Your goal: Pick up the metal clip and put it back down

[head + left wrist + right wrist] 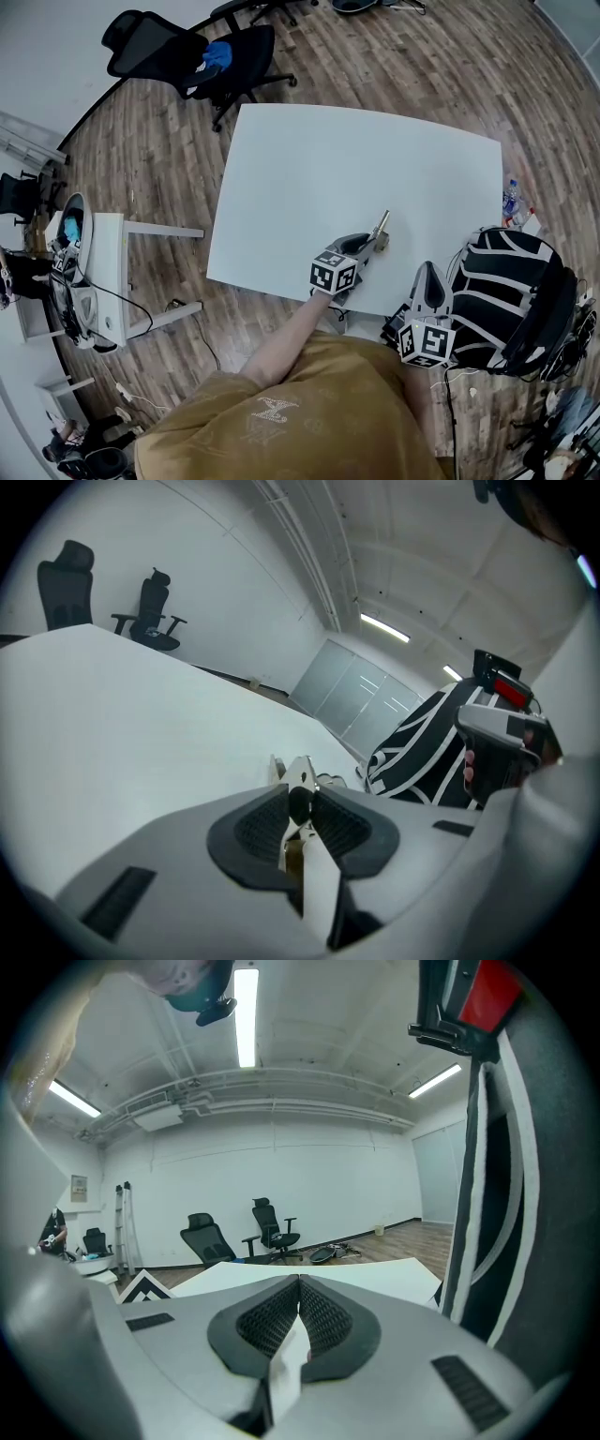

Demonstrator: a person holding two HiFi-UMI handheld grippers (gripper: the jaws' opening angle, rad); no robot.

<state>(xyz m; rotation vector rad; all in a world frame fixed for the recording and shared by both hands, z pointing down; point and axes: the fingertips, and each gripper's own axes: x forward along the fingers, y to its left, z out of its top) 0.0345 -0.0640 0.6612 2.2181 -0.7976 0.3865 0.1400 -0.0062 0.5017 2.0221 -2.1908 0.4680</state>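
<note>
The metal clip [382, 226] is a small silver and brass piece over the front part of the white table [356, 150]. My left gripper [369, 242] is shut on it. In the left gripper view the clip [301, 778] stands pinched between the two dark ribbed pads [258, 825], with its tip poking out past them. Whether it rests on the table or hangs just above it I cannot tell. My right gripper [428, 274] is off the table's front right corner, shut with nothing in it; its pads [272, 1321] meet in the right gripper view.
A black and white striped chair [511, 291] stands close by the right gripper. Two black office chairs [187, 52] are beyond the table's far left corner. A bottle [511, 199] lies on the floor at the right. A white side table [108, 272] with gear is at the left.
</note>
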